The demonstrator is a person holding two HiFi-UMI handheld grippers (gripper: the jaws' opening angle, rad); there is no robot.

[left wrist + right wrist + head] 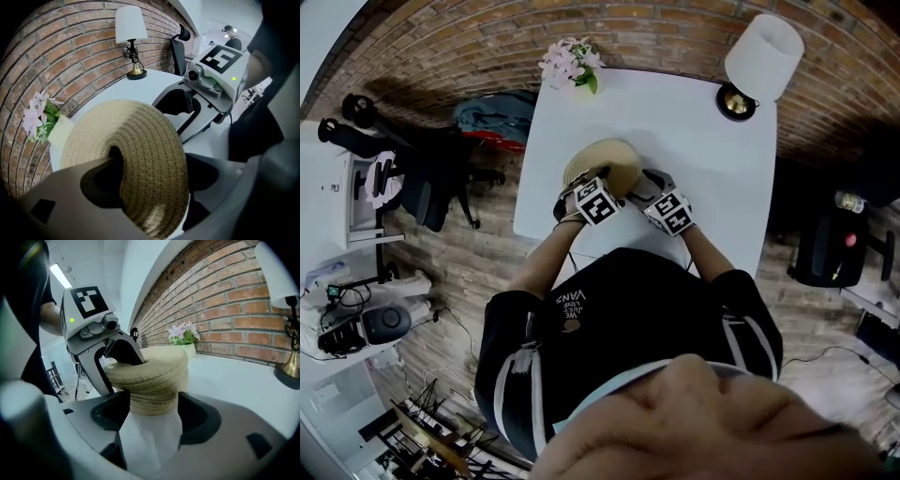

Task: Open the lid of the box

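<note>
The woven box (602,161) stands near the middle of the white worktop (694,131), towards its near edge, with a table lamp (761,58) at the far right corner and flowers (570,64) at the far left corner; both tools meet on it. The right tool (152,411) is pressed onto the lower, narrower body of the box, one jaw on each side, just above the worktop; the left tool (149,174) pinches the woven lid (140,145), with one jaw tip set into a dark opening at the crown and the other jaw against the outer face. The lid looks tilted in the left gripper view; whether it has fully cleared the body cannot be told. The step in hand is judged to be the separation of lid from body. To do it well: hold the right tool firm and low, so that the body does not rise or slide; draw the left tool straight up, away from the body, without twisting; woven fibre yields, so a hard squeeze may deform the lid, and a loose one may let it slip.
</note>
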